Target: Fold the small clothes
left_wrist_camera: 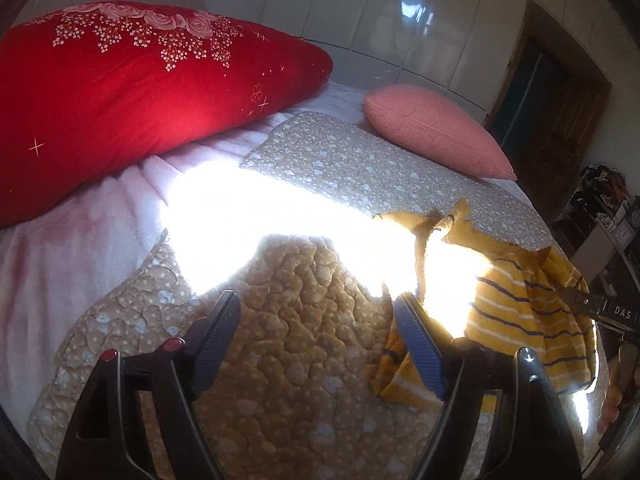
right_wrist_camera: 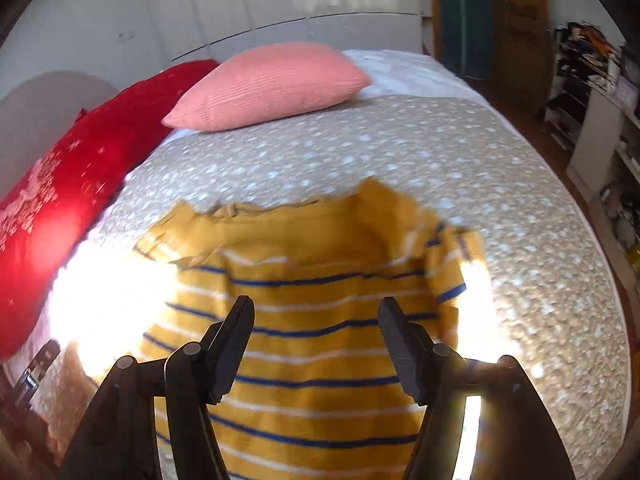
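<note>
A small yellow shirt with blue and white stripes (right_wrist_camera: 316,320) lies on the beige quilted bedspread (right_wrist_camera: 400,152), collar toward the pillows. My right gripper (right_wrist_camera: 316,308) is open and empty, just above the shirt's middle. My left gripper (left_wrist_camera: 316,304) is open and empty over the bedspread (left_wrist_camera: 288,344). The shirt (left_wrist_camera: 520,300) lies crumpled to its right, touching the right finger (left_wrist_camera: 420,344). The other gripper's tip (left_wrist_camera: 600,308) shows at the shirt's far edge. Bright sunlight washes out part of the bed.
A large red flowered pillow (left_wrist_camera: 132,92) and a pink pillow (right_wrist_camera: 268,84) lie at the head of the bed. A pink fleece blanket (left_wrist_camera: 72,248) lies left. White wardrobe doors (right_wrist_camera: 240,0) stand behind. Cluttered shelves (right_wrist_camera: 592,100) stand at the right.
</note>
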`<act>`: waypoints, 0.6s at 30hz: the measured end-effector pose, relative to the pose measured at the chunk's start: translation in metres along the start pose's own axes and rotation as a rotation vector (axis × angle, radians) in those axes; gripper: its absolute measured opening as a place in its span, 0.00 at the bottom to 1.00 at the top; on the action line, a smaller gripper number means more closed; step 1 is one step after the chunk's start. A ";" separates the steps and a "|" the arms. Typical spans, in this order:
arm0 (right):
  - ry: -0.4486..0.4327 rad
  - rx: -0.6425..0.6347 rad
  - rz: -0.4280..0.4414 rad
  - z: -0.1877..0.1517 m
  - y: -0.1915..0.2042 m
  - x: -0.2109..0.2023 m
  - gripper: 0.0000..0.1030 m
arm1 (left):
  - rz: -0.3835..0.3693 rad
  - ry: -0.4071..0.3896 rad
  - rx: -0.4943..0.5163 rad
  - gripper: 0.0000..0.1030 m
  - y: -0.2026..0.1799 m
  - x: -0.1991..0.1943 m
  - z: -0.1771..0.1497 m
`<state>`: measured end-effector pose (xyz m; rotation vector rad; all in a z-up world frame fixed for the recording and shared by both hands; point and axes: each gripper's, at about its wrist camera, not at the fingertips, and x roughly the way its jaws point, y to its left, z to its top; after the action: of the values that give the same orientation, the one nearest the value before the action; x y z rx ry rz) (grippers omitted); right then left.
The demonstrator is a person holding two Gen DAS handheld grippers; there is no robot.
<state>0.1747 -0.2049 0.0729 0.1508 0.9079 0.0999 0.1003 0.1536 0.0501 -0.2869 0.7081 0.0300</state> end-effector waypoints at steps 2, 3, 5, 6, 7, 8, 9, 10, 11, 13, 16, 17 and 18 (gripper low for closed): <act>0.033 -0.058 0.024 -0.020 0.031 0.012 0.68 | 0.020 -0.020 0.009 0.77 0.000 -0.004 -0.001; 0.045 -0.085 0.024 -0.031 0.043 0.020 0.68 | 0.029 -0.031 0.012 0.78 0.001 -0.008 -0.001; 0.040 -0.122 -0.006 -0.053 0.061 0.032 0.68 | 0.036 -0.046 0.012 0.80 0.003 -0.011 0.000; 0.015 -0.138 -0.040 -0.062 0.067 0.037 0.68 | 0.035 -0.049 0.008 0.80 0.004 -0.012 0.000; -0.027 -0.157 -0.076 -0.072 0.070 0.038 0.70 | 0.036 -0.052 0.006 0.80 0.005 -0.013 0.001; -0.069 -0.174 -0.105 -0.080 0.073 0.039 0.72 | 0.040 -0.057 0.007 0.80 0.004 -0.014 0.002; -0.097 -0.183 -0.131 -0.086 0.075 0.040 0.77 | 0.042 -0.064 0.007 0.80 0.004 -0.016 0.002; -0.109 -0.181 -0.148 -0.089 0.076 0.040 0.80 | 0.044 -0.073 0.007 0.80 0.004 -0.017 0.002; -0.111 -0.172 -0.153 -0.090 0.074 0.040 0.81 | 0.044 -0.082 0.009 0.81 0.003 -0.019 0.002; -0.107 -0.147 -0.144 -0.088 0.066 0.039 0.88 | 0.028 -0.103 0.012 0.82 0.000 -0.023 0.002; -0.091 -0.125 -0.108 -0.085 0.059 0.041 0.95 | -0.024 -0.133 0.032 0.85 -0.010 -0.031 0.000; -0.089 -0.127 -0.103 -0.084 0.058 0.042 0.96 | -0.052 -0.142 0.040 0.86 -0.015 -0.034 -0.002; -0.087 -0.132 -0.105 -0.084 0.058 0.042 0.97 | -0.083 -0.146 0.046 0.89 -0.020 -0.037 -0.003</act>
<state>0.1323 -0.1338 -0.0005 -0.0153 0.8183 0.0556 0.0728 0.1358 0.0762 -0.2667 0.5510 -0.0439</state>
